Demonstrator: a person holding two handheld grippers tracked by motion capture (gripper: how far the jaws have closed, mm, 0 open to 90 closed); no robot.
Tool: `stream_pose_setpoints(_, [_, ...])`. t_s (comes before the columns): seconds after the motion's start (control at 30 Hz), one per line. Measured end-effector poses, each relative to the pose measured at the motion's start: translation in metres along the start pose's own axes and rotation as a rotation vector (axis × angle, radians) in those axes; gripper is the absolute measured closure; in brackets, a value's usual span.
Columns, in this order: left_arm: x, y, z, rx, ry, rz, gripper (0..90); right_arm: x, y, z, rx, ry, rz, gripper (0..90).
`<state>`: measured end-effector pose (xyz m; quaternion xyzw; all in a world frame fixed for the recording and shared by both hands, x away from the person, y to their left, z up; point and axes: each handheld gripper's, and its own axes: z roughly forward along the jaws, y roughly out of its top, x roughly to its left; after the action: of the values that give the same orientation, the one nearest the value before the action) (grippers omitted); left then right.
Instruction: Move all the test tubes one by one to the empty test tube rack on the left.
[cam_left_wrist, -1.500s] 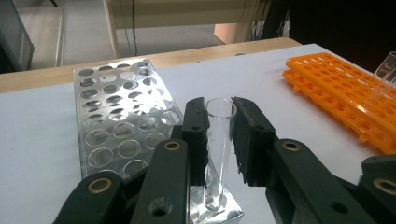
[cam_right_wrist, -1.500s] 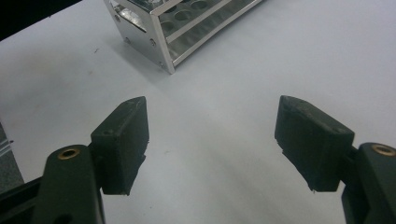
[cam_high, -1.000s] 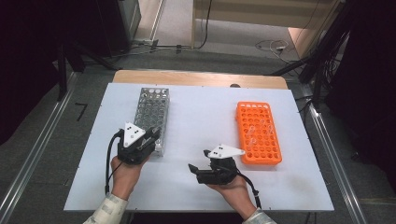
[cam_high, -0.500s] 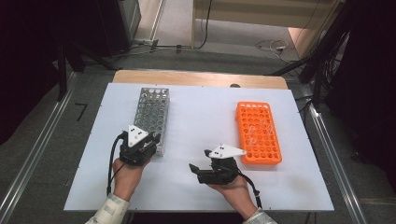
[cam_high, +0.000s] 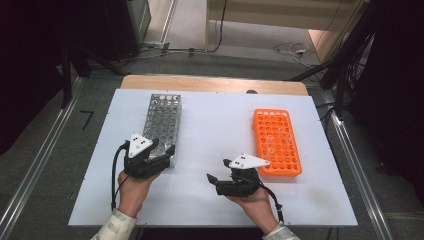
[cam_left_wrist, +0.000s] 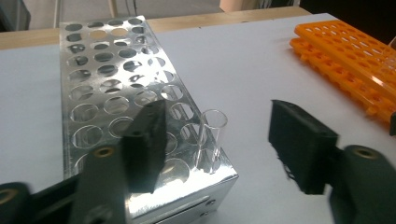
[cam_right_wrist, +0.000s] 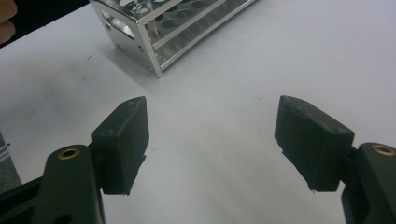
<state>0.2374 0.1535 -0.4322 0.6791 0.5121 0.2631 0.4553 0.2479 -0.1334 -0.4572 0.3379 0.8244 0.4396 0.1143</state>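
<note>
White tabletop (cam_high: 215, 130) with a metal rack (cam_high: 161, 122) on the left half and an orange rack (cam_high: 276, 141) on the right half, well apart from each other. Left tool (cam_high: 162, 155) sits at the near end of the metal rack, held by the left hand (cam_high: 132, 187); in the left gripper view its jaws are spread wide, gripping nothing, one jaw over the rack's near holes and the other out over bare tabletop. A clear glass tube (cam_left_wrist: 211, 140) stands upright in a hole at the near right corner of the metal rack (cam_left_wrist: 116, 93), between the two jaws but touching neither. Orange rack (cam_left_wrist: 355, 70) shows at the far right of that view. Right tool (cam_high: 216, 181) hovers over bare tabletop between the two racks, just beside the orange rack's near end, held by the right hand (cam_high: 252, 200). In the right gripper view its jaws are wide apart and empty, pointing toward the metal rack's (cam_right_wrist: 173, 28) corner.
</note>
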Motion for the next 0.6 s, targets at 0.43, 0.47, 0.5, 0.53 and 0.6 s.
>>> stream_pose_setpoints(0.43, [0.005,0.000,-0.016,-0.048,0.010,-0.041,23.8,-0.022,-0.012,-0.039,-0.041,-0.059,0.041,24.9])
stream_pose_setpoints(0.47, [0.005,0.000,-0.016,-0.047,0.013,-0.042,23.6,-0.024,-0.013,-0.043,-0.044,-0.063,0.049,24.9])
stream_pose_setpoints(0.5, [0.006,0.000,-0.016,-0.043,0.012,-0.043,22.8,-0.025,-0.014,-0.046,-0.049,-0.069,0.050,24.9])
stream_pose_setpoints(0.53, [0.007,0.000,-0.016,-0.046,0.015,-0.050,22.1,-0.027,-0.015,-0.050,-0.054,-0.073,0.053,24.9])
stream_pose_setpoints(0.6, [0.008,0.001,-0.017,-0.048,0.021,-0.056,21.2,-0.030,-0.018,-0.057,-0.062,-0.086,0.059,24.9])
